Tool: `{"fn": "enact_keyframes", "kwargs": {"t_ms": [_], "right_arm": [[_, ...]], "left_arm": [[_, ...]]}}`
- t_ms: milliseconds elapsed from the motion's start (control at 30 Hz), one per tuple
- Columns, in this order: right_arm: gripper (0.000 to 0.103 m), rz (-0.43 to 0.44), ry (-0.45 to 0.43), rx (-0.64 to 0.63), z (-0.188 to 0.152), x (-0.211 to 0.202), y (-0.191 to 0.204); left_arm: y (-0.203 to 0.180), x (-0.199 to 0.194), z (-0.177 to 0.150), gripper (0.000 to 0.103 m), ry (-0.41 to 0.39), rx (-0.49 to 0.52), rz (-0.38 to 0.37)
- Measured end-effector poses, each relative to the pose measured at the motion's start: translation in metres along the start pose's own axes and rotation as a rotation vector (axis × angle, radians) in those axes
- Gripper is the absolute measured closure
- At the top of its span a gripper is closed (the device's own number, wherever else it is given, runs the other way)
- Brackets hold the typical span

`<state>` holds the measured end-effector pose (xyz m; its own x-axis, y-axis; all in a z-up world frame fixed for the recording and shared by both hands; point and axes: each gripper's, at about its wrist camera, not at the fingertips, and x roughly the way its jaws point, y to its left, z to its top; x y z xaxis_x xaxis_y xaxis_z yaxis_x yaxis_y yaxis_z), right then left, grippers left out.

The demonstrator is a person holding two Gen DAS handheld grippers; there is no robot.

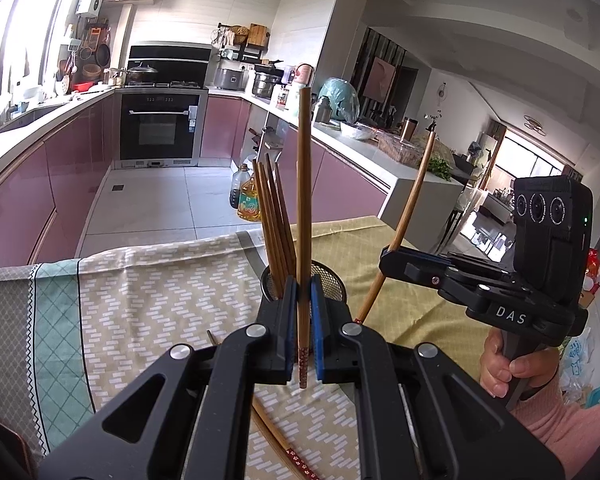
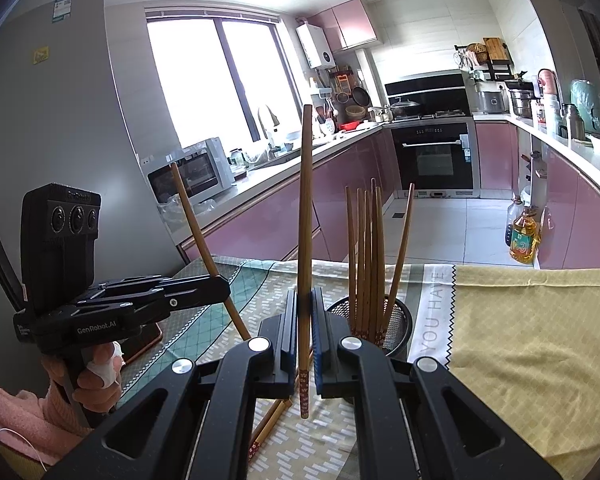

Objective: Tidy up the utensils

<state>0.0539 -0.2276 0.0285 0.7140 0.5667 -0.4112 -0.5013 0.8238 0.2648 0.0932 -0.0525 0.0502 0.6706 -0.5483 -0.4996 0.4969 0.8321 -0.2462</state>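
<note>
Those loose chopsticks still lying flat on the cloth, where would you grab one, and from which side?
Around mid-shaft, from above, with the jaws across its width. The loose chopsticks lie flat on the tablecloth, so only the top and sides are free; a middle grip should keep one balanced for tipping into the mesh holder.

Black grippers (image 1: 302, 300), pink sleeves (image 1: 560, 420)

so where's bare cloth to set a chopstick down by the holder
The yellow cloth, right of the mesh holder, is bare out to its edges. The patterned cloth, left of the holder toward the green band, is open too. It is crowded just in front of the holder, where loose chopsticks lie under both tools.
</note>
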Motion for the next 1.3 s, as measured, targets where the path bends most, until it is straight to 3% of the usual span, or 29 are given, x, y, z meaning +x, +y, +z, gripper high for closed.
{"fn": "enact_keyframes", "kwargs": {"t_ms": [1300], "right_arm": [[0.097, -0.012, -0.020, -0.015, 0.007, -0.002, -0.002]], "left_arm": [[-0.005, 0.006, 0.013, 0.096, -0.012, 0.017, -0.011]]}}
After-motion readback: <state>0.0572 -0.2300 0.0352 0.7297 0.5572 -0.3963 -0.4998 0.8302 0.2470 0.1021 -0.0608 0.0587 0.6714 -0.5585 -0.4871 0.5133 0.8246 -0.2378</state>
